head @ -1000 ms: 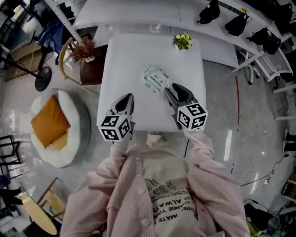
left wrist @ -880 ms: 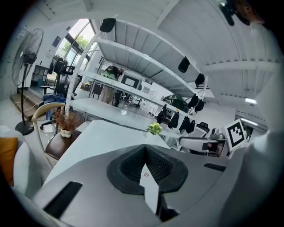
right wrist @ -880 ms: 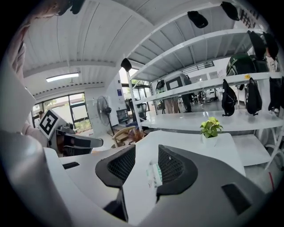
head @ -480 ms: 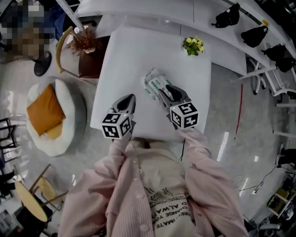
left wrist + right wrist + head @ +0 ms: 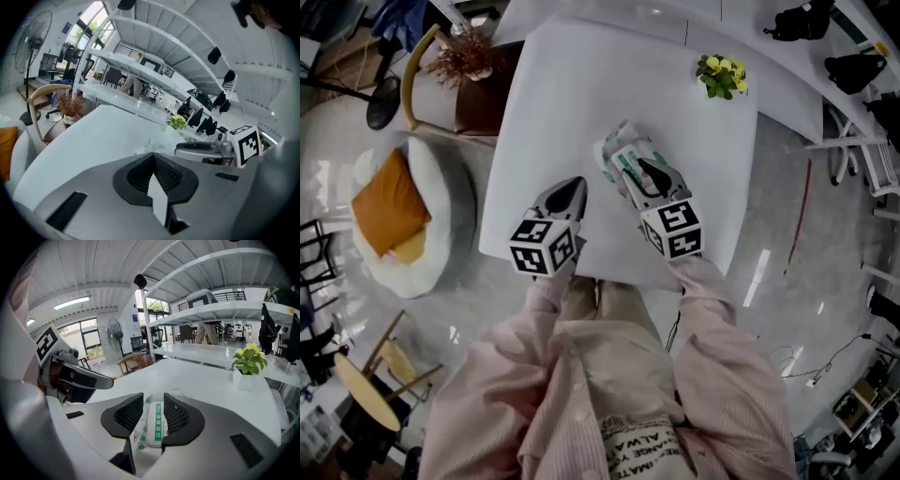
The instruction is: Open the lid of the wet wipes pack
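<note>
A round pouf [image 5: 441, 220] with an orange cushion [image 5: 389, 202] sits on the floor left of the table [image 5: 553, 103]. Over the table's near edge, left of centre, I hold my left gripper [image 5: 573, 185]. Its jaws are pressed together with nothing between them, and its tip hangs above bare tabletop. Its own view [image 5: 153, 157] shows the two ribbed pads meeting at the front.

The pack [image 5: 617, 155] lies flat near the middle of the table, tilted to the table's edges. It is white film with green print, and its lid [image 5: 156, 425] is a white oblong with a green stripe, lying closed on top.

My right gripper [image 5: 649, 169] is over the near end of the pack. Its view [image 5: 153, 397] shows the jaws apart, one on each side of the lid, with the lid lying in the gap. I cannot tell whether the pads touch it.

A small plant [image 5: 721, 75] with yellow-green leaves in a white pot stands at the table's far right corner, well apart from the pack.
</note>
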Tool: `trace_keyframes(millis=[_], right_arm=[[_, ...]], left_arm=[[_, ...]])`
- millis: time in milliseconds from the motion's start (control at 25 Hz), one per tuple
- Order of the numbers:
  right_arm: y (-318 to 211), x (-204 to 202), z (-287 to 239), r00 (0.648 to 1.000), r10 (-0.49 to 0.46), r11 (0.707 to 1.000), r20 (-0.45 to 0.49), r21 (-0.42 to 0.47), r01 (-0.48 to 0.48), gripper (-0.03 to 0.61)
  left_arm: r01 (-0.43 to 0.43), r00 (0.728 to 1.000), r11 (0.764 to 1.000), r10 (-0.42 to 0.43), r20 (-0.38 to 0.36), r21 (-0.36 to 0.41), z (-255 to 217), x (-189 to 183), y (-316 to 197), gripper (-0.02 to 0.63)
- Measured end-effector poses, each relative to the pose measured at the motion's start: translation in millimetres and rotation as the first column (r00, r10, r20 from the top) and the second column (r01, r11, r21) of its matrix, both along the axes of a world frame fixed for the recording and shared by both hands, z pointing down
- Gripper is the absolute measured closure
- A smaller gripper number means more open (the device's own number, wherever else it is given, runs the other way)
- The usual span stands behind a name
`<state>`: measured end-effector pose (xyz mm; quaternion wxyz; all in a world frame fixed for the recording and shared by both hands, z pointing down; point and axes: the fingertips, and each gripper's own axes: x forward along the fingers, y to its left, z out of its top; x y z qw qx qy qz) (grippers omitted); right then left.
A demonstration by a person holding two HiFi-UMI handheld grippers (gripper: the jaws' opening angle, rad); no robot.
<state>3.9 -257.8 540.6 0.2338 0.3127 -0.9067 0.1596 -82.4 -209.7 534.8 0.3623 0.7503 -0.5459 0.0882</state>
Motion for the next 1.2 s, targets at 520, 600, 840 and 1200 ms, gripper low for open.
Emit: trace_keyframes(millis=[520, 600, 840, 1200], right_arm=[[8.9, -12.0, 40.0, 0.976, -0.104, 0.986, -0.193, 0.111, 0.127, 0.449], [10.5, -11.1, 44.4, 0.971, -0.109, 0.983, -0.214, 0.122, 0.137, 0.449], [9.8, -11.6, 54.3, 0.949, -0.108, 0.975, -0.297, 0.154, 0.159, 0.456], [8.2, -10.8, 59.7, 0.955, -0.099, 0.991, -0.281, 0.056, 0.12, 0.472]], left_arm=[[0.033, 0.996, 0.999, -0.034, -0.077, -0.017, 39.0, -1.7, -4.9, 0.614], [0.037, 0.996, 0.999, -0.038, -0.086, -0.015, 41.0, -1.3, -4.9, 0.614], [0.044, 0.994, 0.999, -0.045, -0.104, -0.009, 48.1, 0.9, -6.5, 0.614], [0.031, 0.995, 0.999, -0.032, -0.098, -0.013, 53.2, 5.6, -1.0, 0.614]])
